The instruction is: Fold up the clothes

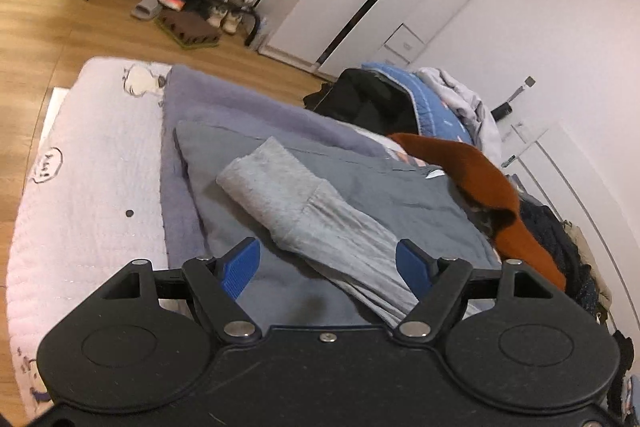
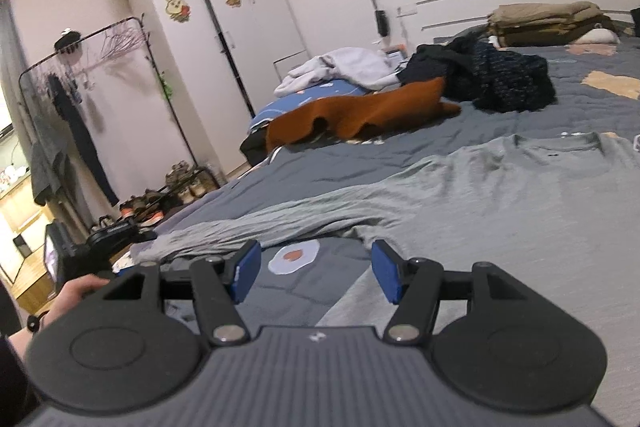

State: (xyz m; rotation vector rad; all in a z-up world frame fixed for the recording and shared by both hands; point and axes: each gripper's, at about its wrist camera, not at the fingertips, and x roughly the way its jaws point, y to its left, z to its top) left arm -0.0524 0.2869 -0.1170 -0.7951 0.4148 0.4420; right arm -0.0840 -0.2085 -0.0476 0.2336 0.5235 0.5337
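A light grey long-sleeved shirt (image 2: 500, 187) lies flat on the dark grey bedspread (image 2: 460, 143), one sleeve (image 2: 248, 223) stretched out to the left. In the left wrist view that sleeve (image 1: 304, 207) lies with its cuff end folded over. My left gripper (image 1: 328, 267) is open and hovers over the sleeve, holding nothing. My right gripper (image 2: 316, 271) is open and empty, just above the bedspread near the shirt's armpit, with the shirt's body at its right finger.
A rust-orange garment (image 2: 360, 115) and a dark heap of clothes (image 2: 500, 79) lie further up the bed. A purple blanket (image 1: 224, 107) and white quilt (image 1: 88, 187) cover the bed's foot. A shoe rack (image 1: 192, 3) and white wardrobe (image 2: 224, 39) stand beyond.
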